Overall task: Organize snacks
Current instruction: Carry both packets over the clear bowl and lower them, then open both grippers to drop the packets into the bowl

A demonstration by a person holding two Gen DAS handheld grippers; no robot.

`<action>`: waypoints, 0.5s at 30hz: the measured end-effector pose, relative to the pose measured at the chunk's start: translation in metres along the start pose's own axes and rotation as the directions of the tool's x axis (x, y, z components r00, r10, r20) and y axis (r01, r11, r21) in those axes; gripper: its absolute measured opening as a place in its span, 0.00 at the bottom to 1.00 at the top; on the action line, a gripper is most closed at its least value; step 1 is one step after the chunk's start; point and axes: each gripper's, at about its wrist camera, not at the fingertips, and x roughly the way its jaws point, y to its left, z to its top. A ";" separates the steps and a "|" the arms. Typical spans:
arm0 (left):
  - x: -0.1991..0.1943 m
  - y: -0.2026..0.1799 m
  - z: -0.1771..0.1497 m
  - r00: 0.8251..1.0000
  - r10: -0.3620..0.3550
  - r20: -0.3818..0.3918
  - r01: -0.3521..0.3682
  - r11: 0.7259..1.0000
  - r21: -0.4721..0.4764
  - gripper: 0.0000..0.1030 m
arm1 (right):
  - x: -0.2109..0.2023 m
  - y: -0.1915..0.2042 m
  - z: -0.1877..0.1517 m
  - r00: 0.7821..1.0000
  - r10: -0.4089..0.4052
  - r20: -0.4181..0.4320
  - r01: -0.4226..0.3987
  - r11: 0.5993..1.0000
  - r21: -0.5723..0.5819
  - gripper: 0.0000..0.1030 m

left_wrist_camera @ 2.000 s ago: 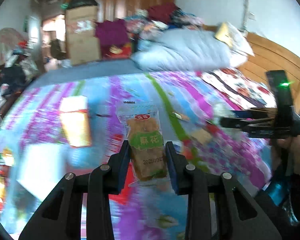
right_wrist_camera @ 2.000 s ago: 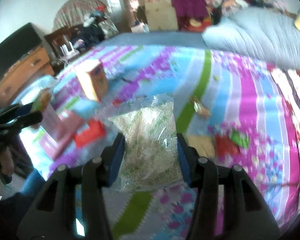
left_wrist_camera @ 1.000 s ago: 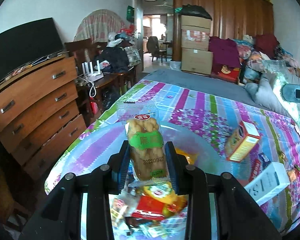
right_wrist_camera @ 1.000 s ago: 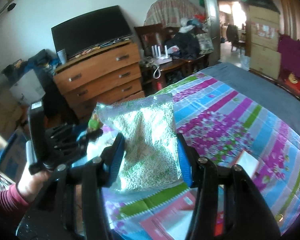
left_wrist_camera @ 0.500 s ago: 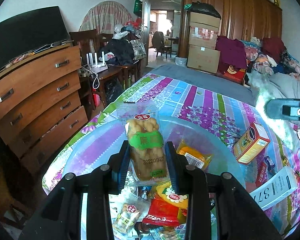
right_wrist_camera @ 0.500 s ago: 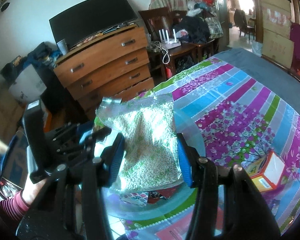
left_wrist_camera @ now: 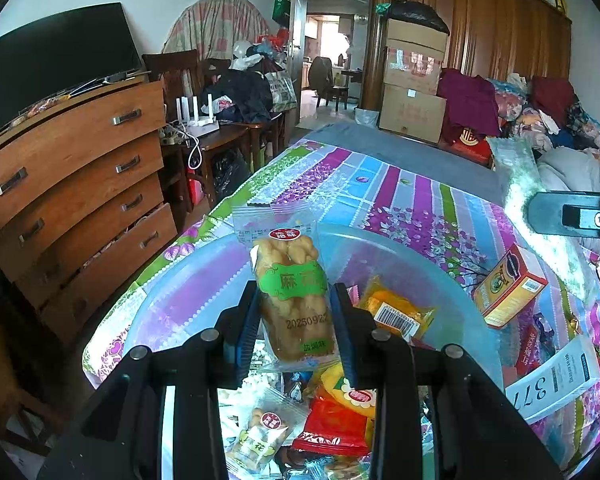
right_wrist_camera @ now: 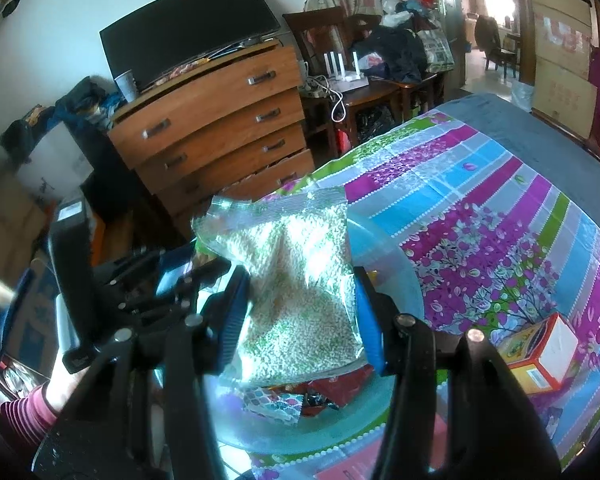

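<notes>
both packets have been carried from mid-bed to above the clear basin [left_wrist_camera: 452,280] at the bed's corner. twist packet [left_wrist_camera: 294,300] is pinched by left gripper [left_wrist_camera: 296,332], pellet bag [right_wrist_camera: 300,292] clamped by right gripper [right_wrist_camera: 300,320]; release is judged next.

Close wrist views (shared basin [left_wrist_camera: 456,280])

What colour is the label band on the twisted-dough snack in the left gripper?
Green, with pale characters, across the packet's middle; clearest in the left wrist view.
</notes>
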 end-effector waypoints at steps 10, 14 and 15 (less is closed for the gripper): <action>0.007 0.007 -0.003 1.000 -0.001 -0.019 0.001 1.000 -0.020 0.35 | 0.010 0.000 0.003 1.000 0.005 -0.010 -0.005 1.000 -0.004 0.50; 0.009 0.012 -0.005 1.000 -0.002 -0.025 0.001 1.000 -0.029 0.35 | 0.013 0.001 0.003 1.000 0.003 -0.015 -0.003 1.000 -0.002 0.50; 0.010 0.012 -0.006 1.000 -0.002 -0.025 0.001 1.000 -0.031 0.35 | 0.014 0.001 0.003 1.000 0.003 -0.017 -0.003 1.000 0.000 0.50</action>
